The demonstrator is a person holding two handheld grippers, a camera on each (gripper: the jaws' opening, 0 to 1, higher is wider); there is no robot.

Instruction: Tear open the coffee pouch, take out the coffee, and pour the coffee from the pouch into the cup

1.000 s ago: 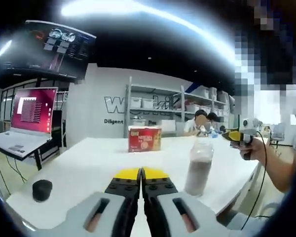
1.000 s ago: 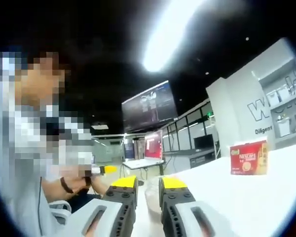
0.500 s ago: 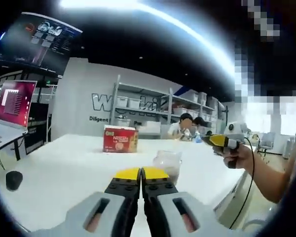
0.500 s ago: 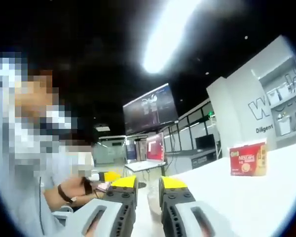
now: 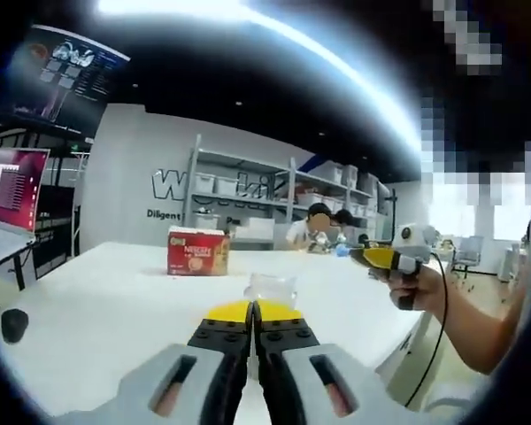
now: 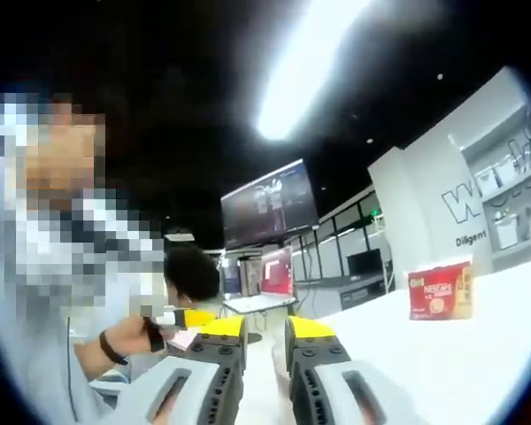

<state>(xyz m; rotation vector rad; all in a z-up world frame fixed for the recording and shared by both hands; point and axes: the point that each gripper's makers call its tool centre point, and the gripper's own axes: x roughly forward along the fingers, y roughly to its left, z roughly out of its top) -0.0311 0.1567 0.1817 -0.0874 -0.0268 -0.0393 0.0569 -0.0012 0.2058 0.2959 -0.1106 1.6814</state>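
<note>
1. Left gripper view: a wide white surface (image 5: 115, 310) runs away from the camera toward a white wall with large lettering, and metal shelving (image 5: 248, 199) holding storage boxes stands against that wall. Bright strip lights cross a dark ceiling.
2. The red coffee box (image 5: 197, 251) is the landmark. It stands upright on the surface, printed face toward the camera, its long axis running across the view.
3. A clear plastic cup (image 5: 272, 289) stands upright nearer the camera than the coffee box and slightly to its right. Its lower part is hidden behind the left claw's yellow tips.
4. The left claw (image 5: 252, 312) has its jaws pressed together with nothing visible between them.
5. Left of the coffee box, at the surface's edge, sits a small black round object (image 5: 12, 324). Farther left is an open laptop (image 5: 7, 199) with a reddish screen, and a dark wall monitor (image 5: 57, 75) hangs above it.
6. Right of the coffee box, seated people are visible in front of the shelving. Nearer, the person's hand (image 5: 416, 279) holds the right claw (image 5: 358, 257) above the surface's right edge. Whether its jaws are parted cannot be told from this view.
7. Right gripper view: the right claw (image 6: 264, 329) has its jaws apart with a clear gap, holding nothing.
8. The coffee box (image 6: 438, 290) stands upright on the surface to the right. To its left, the left claw (image 6: 195, 317) shows by the person's hand (image 6: 128, 335).
</note>
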